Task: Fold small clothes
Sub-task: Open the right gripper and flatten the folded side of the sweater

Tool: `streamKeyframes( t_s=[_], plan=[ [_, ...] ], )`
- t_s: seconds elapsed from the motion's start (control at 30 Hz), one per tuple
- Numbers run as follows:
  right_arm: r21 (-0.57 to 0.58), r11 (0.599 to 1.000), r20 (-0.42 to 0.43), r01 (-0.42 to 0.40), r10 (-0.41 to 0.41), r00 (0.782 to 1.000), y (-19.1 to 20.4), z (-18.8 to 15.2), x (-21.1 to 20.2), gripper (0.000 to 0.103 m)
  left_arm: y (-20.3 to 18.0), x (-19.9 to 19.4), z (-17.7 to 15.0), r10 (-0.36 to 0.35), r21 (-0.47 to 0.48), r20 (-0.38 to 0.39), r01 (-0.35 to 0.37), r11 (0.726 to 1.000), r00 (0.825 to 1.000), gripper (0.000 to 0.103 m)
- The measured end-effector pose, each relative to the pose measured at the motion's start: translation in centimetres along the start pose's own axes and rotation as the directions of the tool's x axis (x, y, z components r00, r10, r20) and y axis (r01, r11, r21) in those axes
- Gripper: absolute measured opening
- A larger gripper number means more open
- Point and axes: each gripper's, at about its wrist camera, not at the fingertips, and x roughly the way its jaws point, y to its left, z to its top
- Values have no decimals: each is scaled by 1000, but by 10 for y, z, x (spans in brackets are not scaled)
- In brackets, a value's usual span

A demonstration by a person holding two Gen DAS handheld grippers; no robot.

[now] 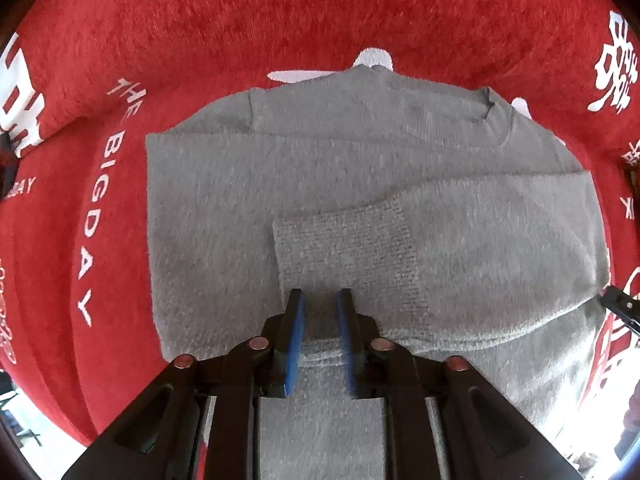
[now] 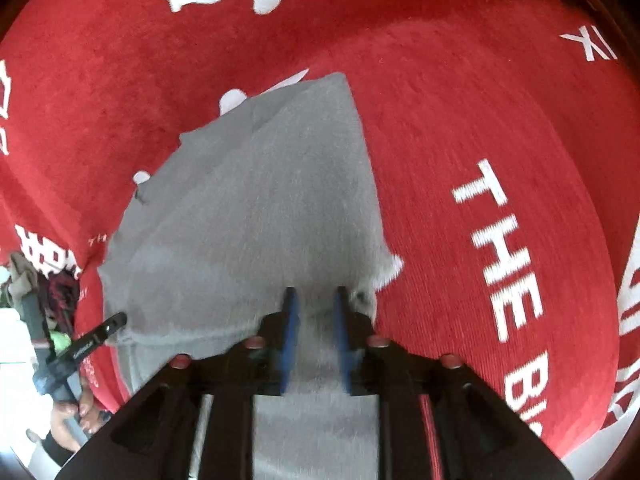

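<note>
A grey sweater (image 1: 360,184) lies flat on a red cloth (image 1: 280,20) printed with white lettering, one sleeve (image 1: 460,232) folded across its body. The left gripper (image 1: 320,300) points down over the sleeve's ribbed cuff (image 1: 344,248), jaws apart with nothing pinched. The right gripper (image 2: 314,300) hovers over the sweater's edge, likewise released, its blue pads (image 2: 290,332) clear of the fabric.

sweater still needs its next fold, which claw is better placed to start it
Left, probably. The left claw hangs open over the middle of the sweater, right by the folded-in cuff. The right claw, also open, sits at the sweater's edge beside the red cloth.
</note>
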Motion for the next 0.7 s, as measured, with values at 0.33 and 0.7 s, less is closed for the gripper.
streamKeyframes(
  t_s=[0.33, 0.7],
  plan=[
    [6, 999, -29, -48, 48, 998, 8, -15, -8, 45, -17, -15, -19, 67, 32, 14, -68, 997, 998, 103],
    [-54, 997, -59, -54, 51, 997, 10, -19, -19, 51, -45, -21, -9, 60, 8, -9, -60, 998, 998, 103]
  ],
)
